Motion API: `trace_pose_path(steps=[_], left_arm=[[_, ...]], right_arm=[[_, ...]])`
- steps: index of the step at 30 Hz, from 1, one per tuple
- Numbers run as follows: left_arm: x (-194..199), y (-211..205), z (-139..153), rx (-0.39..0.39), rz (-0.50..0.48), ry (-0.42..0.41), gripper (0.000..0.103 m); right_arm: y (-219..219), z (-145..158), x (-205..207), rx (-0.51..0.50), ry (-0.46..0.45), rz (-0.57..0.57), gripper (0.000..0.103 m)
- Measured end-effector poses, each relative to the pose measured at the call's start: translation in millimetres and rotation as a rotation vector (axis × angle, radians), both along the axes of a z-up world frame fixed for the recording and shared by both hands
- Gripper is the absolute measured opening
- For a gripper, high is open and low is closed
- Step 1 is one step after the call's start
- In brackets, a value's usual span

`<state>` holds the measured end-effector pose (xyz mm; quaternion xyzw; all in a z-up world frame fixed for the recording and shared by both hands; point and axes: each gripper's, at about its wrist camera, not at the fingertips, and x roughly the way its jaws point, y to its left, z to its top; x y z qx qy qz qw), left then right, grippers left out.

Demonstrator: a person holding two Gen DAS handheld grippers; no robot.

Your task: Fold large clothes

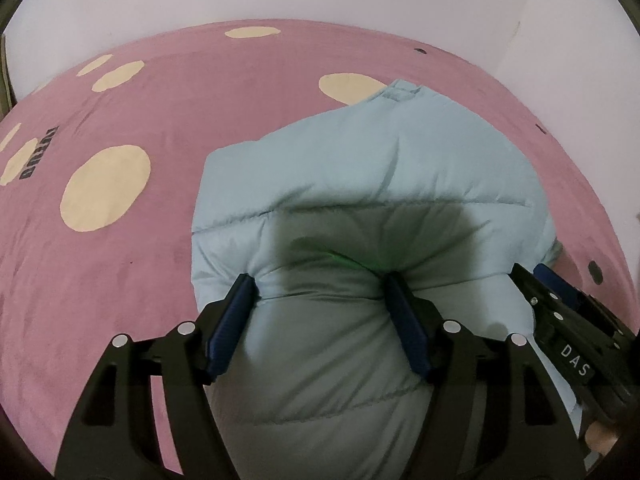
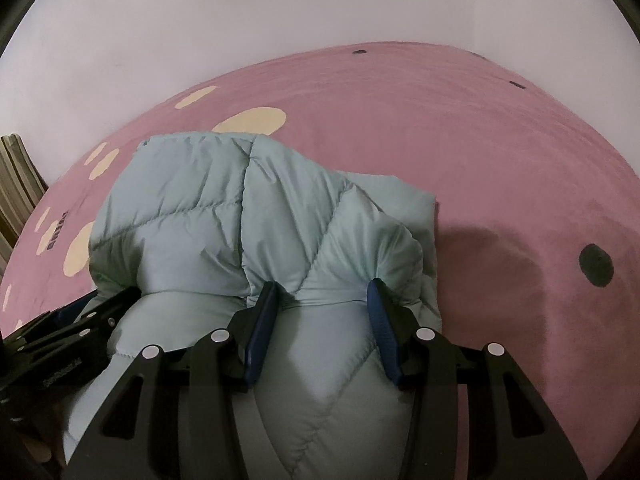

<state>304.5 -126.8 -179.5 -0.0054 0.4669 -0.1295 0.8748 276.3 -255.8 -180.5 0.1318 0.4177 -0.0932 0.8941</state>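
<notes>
You've got the jacket (image 1: 360, 184) bunched on the pink bed (image 1: 120, 248), w/ both grippers pinching its near edge side by side. Left gripper (image 1: 324, 292): fingers (image 1: 230, 320) clamped on a thick puffy roll, still wide apart b/c of the padding. Right gripper (image 2: 322, 296): same, fingers (image 2: 382, 320) squeezed onto a fold of jacket; it shows at 4 o'clock in the left view. The jacket body lies toward 12 o'clock from both grippers, w/ a cuff-like end at its far tip.

Looks like you're mid-fold, carrying the near edge over. Next, probably: move both hands together toward 12, keep edge level, lay it onto the far part, then let go. Padding is springy, so press it flat or it may pop back.
</notes>
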Motion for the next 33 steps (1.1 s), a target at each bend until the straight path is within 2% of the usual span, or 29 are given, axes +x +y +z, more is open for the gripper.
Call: trace_pose_path(steps=[10,16,20,24,27,33], left_arm=[[1,-2,-7,0.009,-0.004,-0.016,0.069],[0,-2,-2,0.008,-0.007,-0.024,0.069],[-4,6,8,-0.04,-0.021,-0.03,0.072],[-10,27,22,-0.094,0.007,-0.005,0.077],[-17,54,32,-0.168,0.071,0.01,0.081],[-31,100,26,-0.347,0.131,0.085,0.083]], right_arm=[[1,-4,3,-0.013,0.008,-0.003,0.047],[3,0,-1,-0.023,-0.007,-0.005,0.047],[1,6,-7,-0.011,-0.029,0.001,0.049],[-1,20,-18,0.01,-0.043,-0.001,0.057],[-9,32,-31,0.078,-0.069,-0.013,0.066],[-39,36,-66,0.238,-0.101,-0.081,0.07]])
